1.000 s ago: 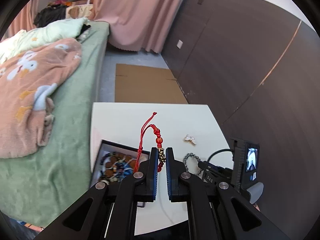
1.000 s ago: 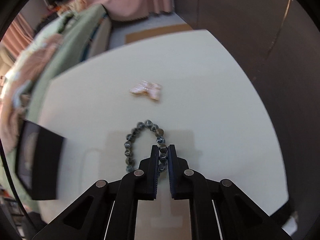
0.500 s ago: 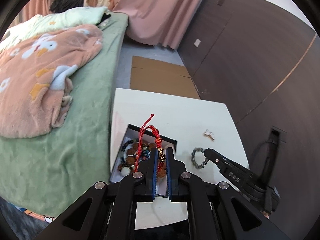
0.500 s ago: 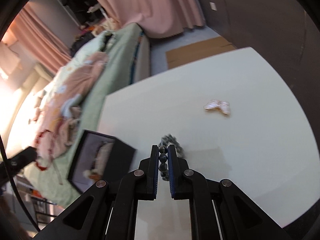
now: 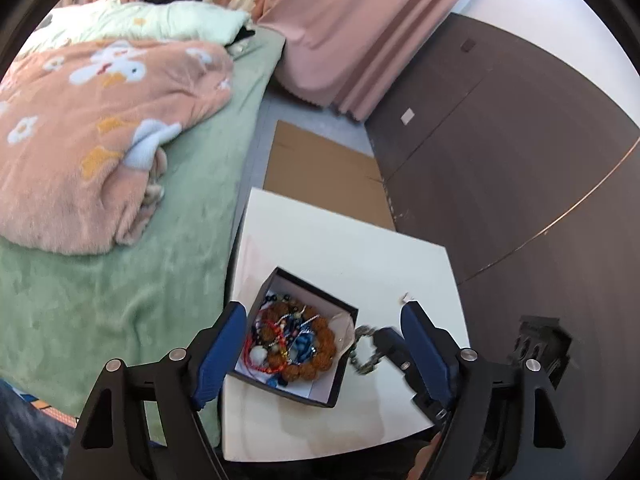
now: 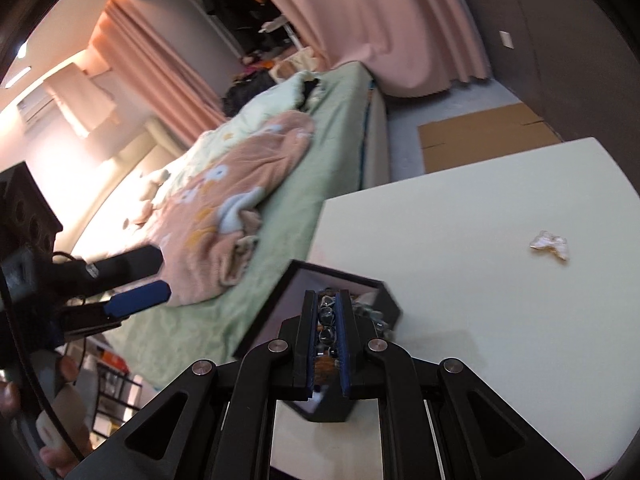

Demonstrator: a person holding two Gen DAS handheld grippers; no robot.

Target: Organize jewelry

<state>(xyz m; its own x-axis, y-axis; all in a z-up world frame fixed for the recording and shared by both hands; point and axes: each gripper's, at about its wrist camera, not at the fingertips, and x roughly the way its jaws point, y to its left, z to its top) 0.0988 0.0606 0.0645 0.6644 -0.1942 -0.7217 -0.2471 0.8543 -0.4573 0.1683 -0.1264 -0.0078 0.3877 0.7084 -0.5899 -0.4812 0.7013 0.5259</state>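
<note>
An open black box sits on the white table, holding a brown bead bracelet and other pieces. A red cord bracelet lies loose among them. My left gripper hovers above the box; its jaws are opening and nothing is held between them. My right gripper is shut on a grey bead bracelet, held over the near right corner of the box. In the left wrist view the right gripper comes in from the right with the grey bead bracelet dangling.
A small pearly piece lies alone on the table to the right of the box. A bed with a pink blanket borders the table's left edge. Flat cardboard lies on the floor beyond; a dark wall runs along the right.
My left gripper moved over the box and let go of the red cord bracelet, which now lies inside. My right gripper lifted the grey bead bracelet off the table and carried it to the box.
</note>
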